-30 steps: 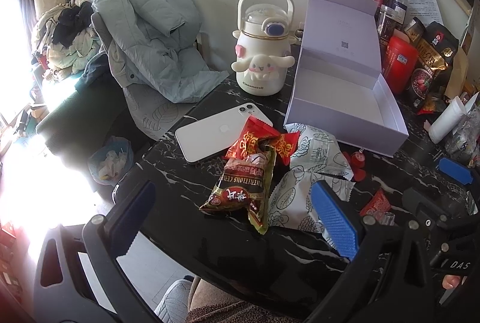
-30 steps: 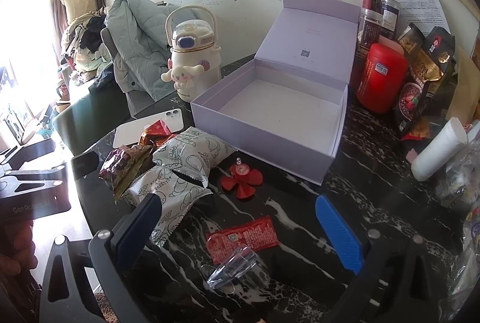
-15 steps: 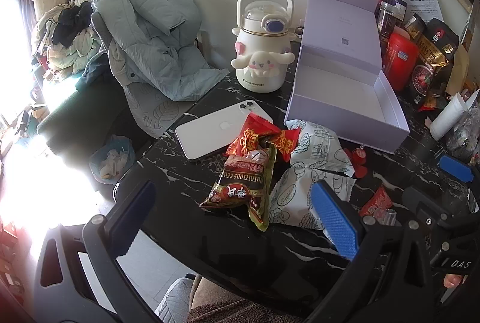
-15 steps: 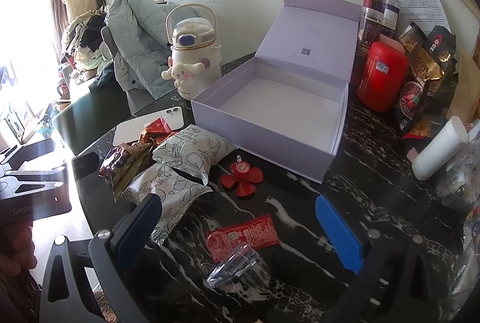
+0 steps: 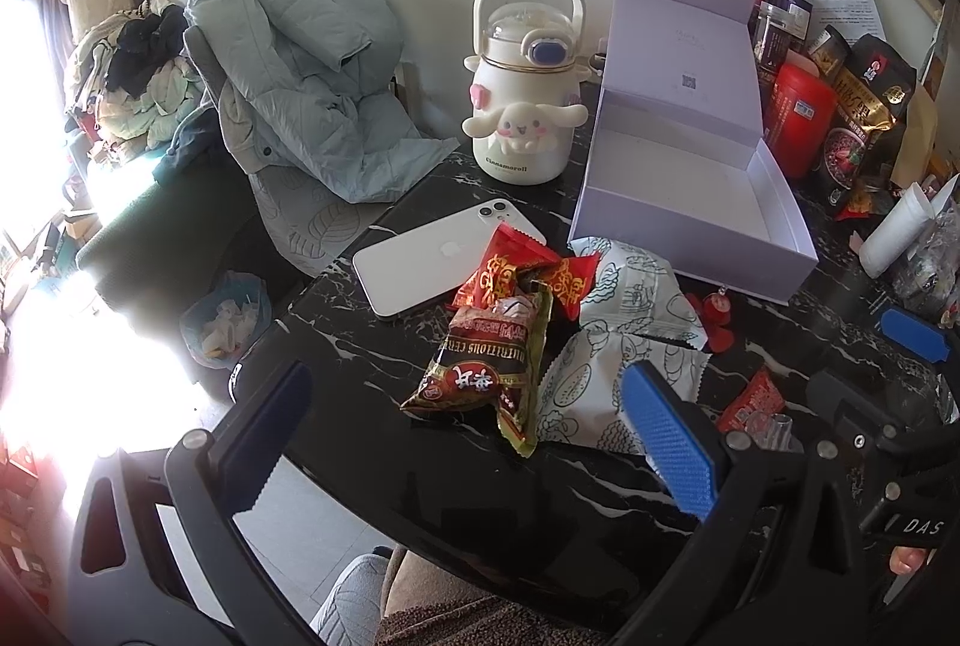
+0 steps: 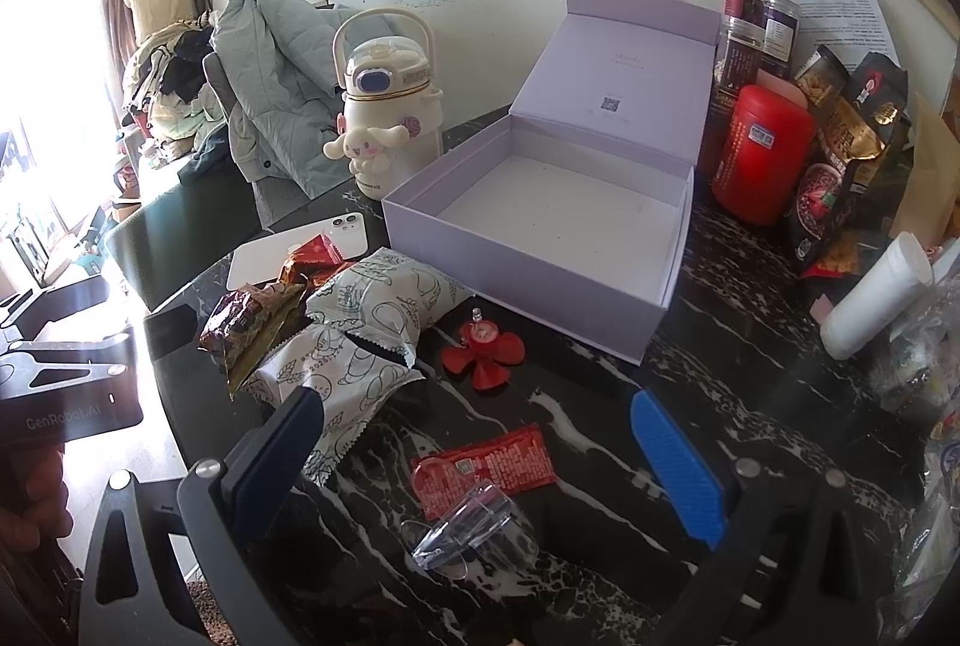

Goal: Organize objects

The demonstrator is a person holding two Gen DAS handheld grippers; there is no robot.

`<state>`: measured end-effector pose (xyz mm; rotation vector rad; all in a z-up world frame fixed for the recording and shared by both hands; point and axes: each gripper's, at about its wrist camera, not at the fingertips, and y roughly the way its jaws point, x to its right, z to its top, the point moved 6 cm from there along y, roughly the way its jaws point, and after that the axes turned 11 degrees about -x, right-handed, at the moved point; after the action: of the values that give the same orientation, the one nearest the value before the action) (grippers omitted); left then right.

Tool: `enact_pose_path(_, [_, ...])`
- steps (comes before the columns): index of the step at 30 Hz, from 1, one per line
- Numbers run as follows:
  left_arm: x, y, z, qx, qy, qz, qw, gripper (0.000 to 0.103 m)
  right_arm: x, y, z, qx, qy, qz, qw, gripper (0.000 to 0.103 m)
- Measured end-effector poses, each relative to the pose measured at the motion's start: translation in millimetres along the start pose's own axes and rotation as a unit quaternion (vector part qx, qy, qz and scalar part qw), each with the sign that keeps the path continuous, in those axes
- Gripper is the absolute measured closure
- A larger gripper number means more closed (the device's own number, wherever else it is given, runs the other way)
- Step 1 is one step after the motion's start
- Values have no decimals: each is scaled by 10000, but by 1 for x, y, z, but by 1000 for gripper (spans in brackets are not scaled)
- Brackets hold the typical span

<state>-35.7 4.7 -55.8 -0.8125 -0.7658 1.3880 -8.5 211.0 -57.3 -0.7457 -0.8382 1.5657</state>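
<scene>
An open lavender box stands empty on the black marble table, lid raised at the back. In front of it lie two white printed snack bags, a brown cereal packet, a red snack wrapper, a red flower-shaped toy, a flat red sachet and a tipped clear plastic cup. My left gripper hangs open just short of the brown packet. My right gripper hangs open over the sachet and cup.
A white phone lies face down left of the snacks. A cream cartoon kettle-bottle stands beside the box. Red canister, jars and snack bags crowd the back right; a white roll lies at right. A padded jacket drapes a chair.
Both grippers have drifted only slightly; the views shift a little and the objects on the table have not moved.
</scene>
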Motion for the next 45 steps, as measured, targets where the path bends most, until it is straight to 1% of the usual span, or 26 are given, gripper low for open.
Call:
enact_pose_path(13, [0, -8, -5, 45, 9, -12, 10000, 0, -1, -9, -6, 67, 29, -20, 10000, 0])
enact_pose_path(17, [-1, -10, -9, 53, -11, -12, 10000, 0, -1, -11, -12, 50, 48, -22, 10000, 0])
enact_pose_path(22, [1, -9, -20, -28, -31, -129, 9999, 0, 0, -15, -25, 36, 100, -57, 9999, 0])
enact_pose_path(27, [6, -6, -33, -121, -13, -233, 9997, 0, 3, -14, -40, -54, 169, -66, 9998, 0])
enact_pose_path(35, [20, 2, -54, -278, 193, -374, 9987, 0, 10, -8, -67, -231, 343, -131, 9991, 0])
enact_pose_path(39, [27, 9, -62, -378, 285, -459, 9978, 0, 13, -1, -77, -359, 389, -129, 9985, 0])
enact_pose_path(45, [32, 20, -71, -473, 373, -472, 9971, 0, 13, 14, -84, -503, 344, -71, 9981, 0])
